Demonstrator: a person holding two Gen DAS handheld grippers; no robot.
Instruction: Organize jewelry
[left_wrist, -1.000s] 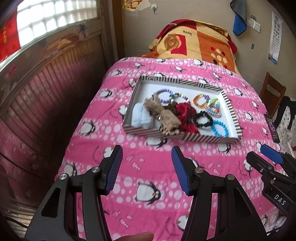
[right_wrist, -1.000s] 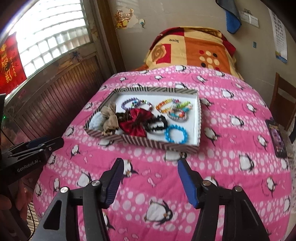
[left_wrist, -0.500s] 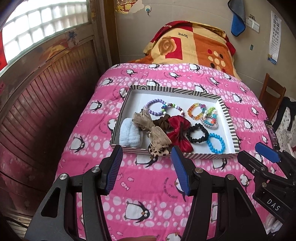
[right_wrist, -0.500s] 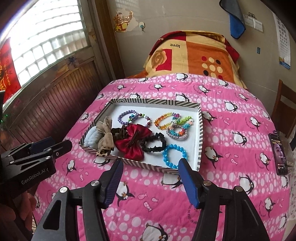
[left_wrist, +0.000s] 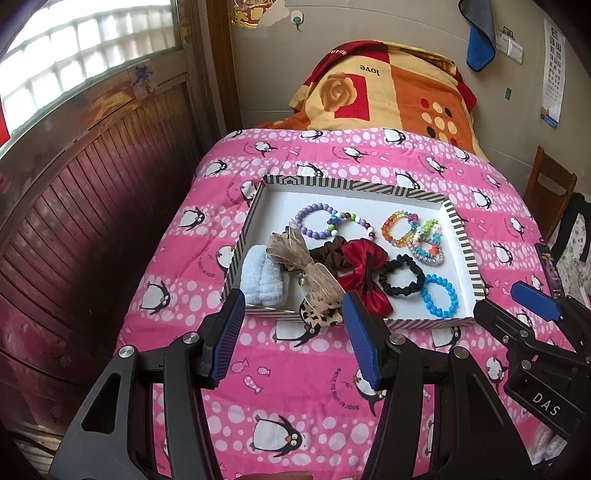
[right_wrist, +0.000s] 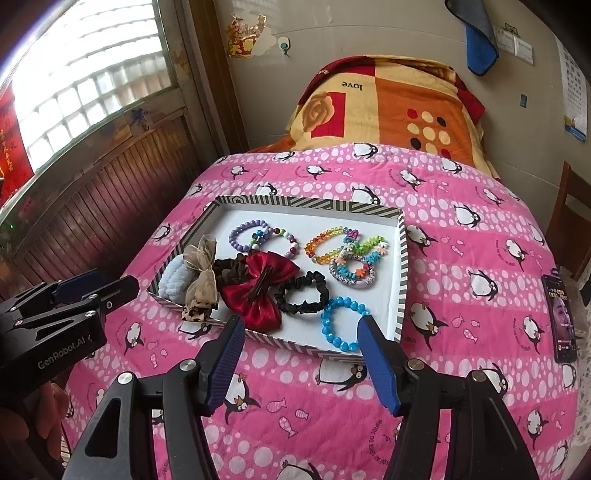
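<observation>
The left gripper (right_wrist: 66, 295) says "GenRobot.AI" on its side, the right gripper (left_wrist: 524, 317) says "DAS", and the orange blanket (left_wrist: 388, 92) says "love". Both grippers are open and hold nothing. The bracelets (right_wrist: 341, 325), hair ties (right_wrist: 303, 291) and red bow (right_wrist: 264, 288) lie in the striped tray (right_wrist: 310, 205) on the pink penguin quilt (right_wrist: 461, 258). The tray looks closer than a second ago.

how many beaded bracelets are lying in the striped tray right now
5, maybe 6: purple and mixed-colour at the back left, orange mid-back, a tangled flower-bead and woven one right, blue front right. The tangle may hide another.
</observation>
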